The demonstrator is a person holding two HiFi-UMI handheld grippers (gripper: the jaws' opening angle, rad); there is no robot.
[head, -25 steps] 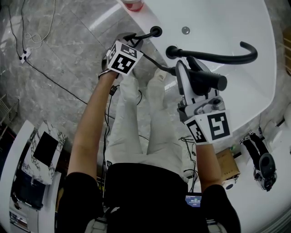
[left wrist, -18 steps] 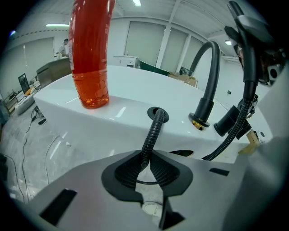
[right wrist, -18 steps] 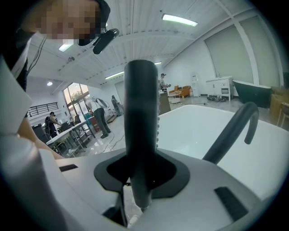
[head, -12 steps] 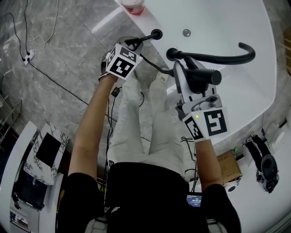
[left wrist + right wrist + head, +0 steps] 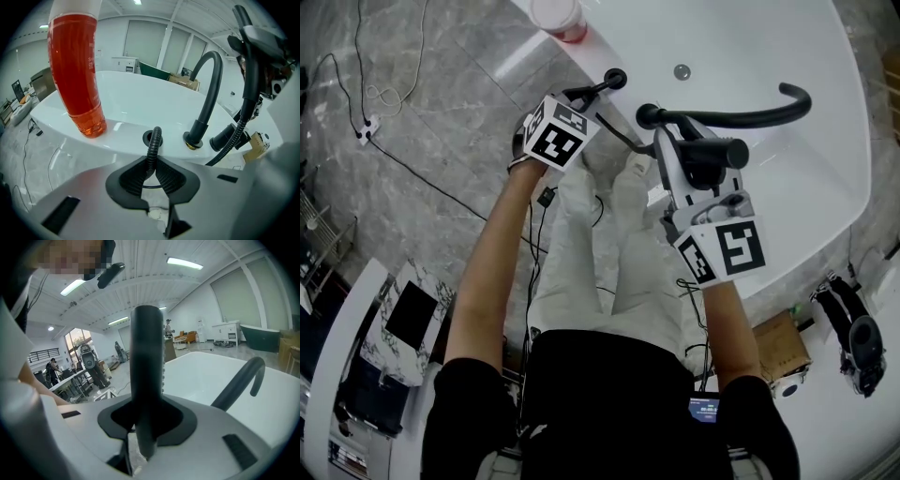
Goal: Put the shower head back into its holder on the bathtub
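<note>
- Over the near rim of the white bathtub (image 5: 769, 56): two grippers, one in each hand.
- Right gripper (image 5: 147, 420): jaws fairly wide apart, clamped tight on the black shower head (image 5: 146, 357), round its thick handle.
- Shower head up in the air, out of its holder (image 5: 149, 137), above the tub rim, between the curved black tap (image 5: 750, 114) and the person in the head view.
- Left gripper (image 5: 153, 173): jaws nearly together, pinched on the black bumpy hose (image 5: 153, 150).
- Hose coming up out of the holder, a black-ringed hole in the tub rim, and going straight in between the left jaws.
- More of the same hose hanging in a loop over to the right gripper.
- Holder just to the left of the tap's foot, as seen from the left gripper view.
- Tall red bottle (image 5: 77, 75) with a white top, standing upright on the rim, off to the left of the holder and not touching it.
- Beside the tub: grey marble floor (image 5: 441, 84) with thin black cables lying on it.
</note>
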